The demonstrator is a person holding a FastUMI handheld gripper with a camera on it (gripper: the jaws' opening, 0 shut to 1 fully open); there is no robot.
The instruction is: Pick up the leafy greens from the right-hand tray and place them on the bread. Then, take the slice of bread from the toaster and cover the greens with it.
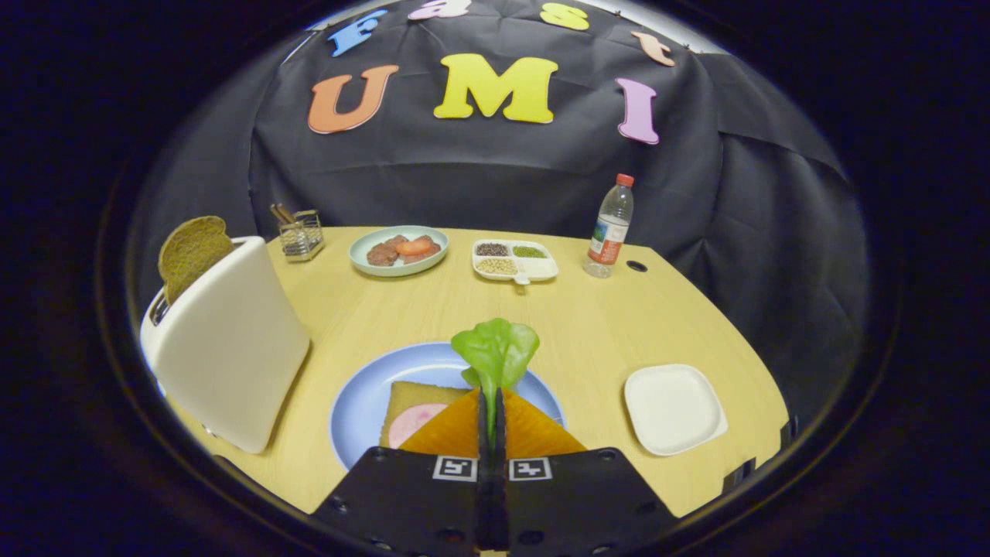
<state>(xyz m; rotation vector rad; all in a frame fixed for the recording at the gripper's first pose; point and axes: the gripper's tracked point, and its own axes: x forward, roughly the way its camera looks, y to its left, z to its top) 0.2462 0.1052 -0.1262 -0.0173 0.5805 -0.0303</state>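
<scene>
Your fingers [492, 414] pinch the leafy greens [496, 352] by the stem, leaf upright over the bread [414, 402] on the blue plate [363, 394] at the table's near edge, poised for release.

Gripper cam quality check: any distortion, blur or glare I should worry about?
Gripper view: strong fisheye, the table edge bows and the toaster leans. Gripper, shut on the leafy greens, is close and slightly soft; the far bottle reads clearly. Lighting is even, shadows faint, no harsh glare on the blue plate.
</scene>
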